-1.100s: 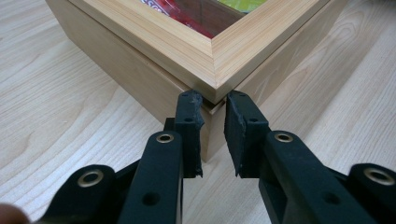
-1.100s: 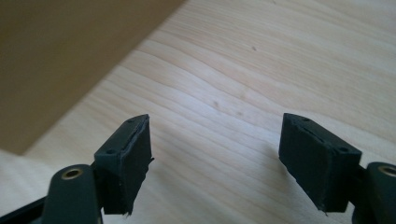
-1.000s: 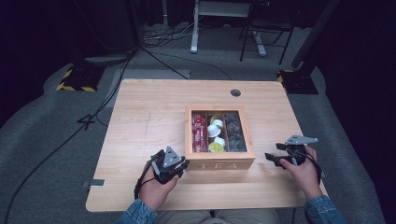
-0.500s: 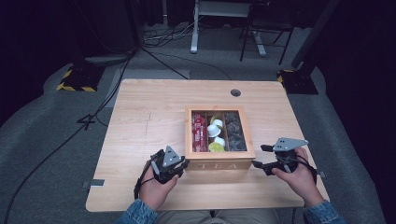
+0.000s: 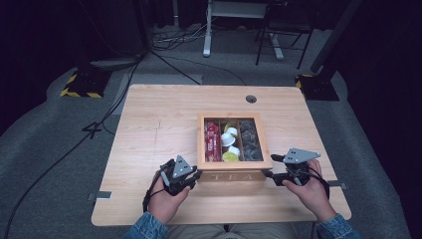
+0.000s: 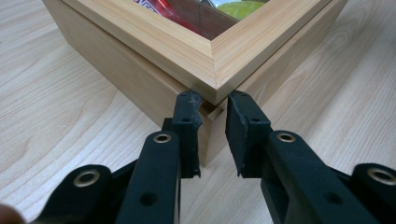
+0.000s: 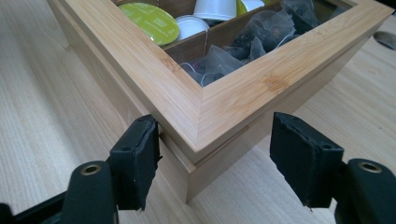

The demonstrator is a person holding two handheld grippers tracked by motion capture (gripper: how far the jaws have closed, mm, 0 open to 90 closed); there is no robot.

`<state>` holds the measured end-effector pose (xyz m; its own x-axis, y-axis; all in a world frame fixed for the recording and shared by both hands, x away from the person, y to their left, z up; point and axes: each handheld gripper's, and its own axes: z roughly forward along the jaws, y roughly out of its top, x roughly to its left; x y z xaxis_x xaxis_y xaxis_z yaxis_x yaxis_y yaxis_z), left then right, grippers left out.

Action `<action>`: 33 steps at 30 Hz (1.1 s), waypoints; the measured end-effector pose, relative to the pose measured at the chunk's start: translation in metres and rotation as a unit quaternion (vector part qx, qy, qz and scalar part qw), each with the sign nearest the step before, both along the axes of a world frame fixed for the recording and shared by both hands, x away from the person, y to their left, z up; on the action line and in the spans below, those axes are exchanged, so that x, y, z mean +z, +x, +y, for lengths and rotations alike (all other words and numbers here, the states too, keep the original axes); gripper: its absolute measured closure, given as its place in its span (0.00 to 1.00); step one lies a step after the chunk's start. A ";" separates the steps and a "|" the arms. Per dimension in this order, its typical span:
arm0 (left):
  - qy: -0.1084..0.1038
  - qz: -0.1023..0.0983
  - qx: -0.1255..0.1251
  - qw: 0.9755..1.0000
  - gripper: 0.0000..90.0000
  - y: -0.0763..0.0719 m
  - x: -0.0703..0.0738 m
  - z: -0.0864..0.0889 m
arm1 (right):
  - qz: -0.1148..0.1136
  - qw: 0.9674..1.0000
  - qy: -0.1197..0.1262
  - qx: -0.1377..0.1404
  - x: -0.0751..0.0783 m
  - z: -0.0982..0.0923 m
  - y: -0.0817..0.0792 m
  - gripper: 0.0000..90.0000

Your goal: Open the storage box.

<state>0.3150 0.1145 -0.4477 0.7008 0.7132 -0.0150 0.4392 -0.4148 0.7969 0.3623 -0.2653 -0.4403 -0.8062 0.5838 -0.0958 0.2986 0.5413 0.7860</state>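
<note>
A light wooden tea box with a windowed lid point(image 5: 234, 164) sat near the front edge of the pale wooden bench point(image 5: 159, 124). The left gripper point(image 6: 210, 109) stayed pinched narrowly on the box's front left corner. The right gripper point(image 7: 215, 154) had moved in from the side to the front right corner, its jaws just closing, wide astride it without touching.

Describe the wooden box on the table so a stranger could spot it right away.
On the light wood table, look near the front edge, between the person's two hands. The tea box sits there, square, with a windowed lid and TEA on its front face. It has three compartments: red packets, pale and green capsules, dark tea bags.
</note>
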 end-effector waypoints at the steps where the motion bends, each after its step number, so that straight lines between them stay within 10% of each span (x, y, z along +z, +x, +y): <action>1: -0.001 -0.002 0.000 1.000 0.79 0.000 0.000 0.000 | -0.005 1.000 -0.005 0.001 0.001 0.001 -0.001 0.37; 33: -0.031 -0.021 0.032 0.999 0.49 0.015 0.000 0.003 | -0.065 0.998 0.024 0.006 0.057 -0.002 0.008 0.37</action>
<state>0.3299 0.1178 -0.4480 0.6544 0.7554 -0.0319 0.4295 -0.3367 0.8379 0.3702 -0.2673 -0.3835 -0.7959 0.5806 -0.1716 0.1870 0.5054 0.8424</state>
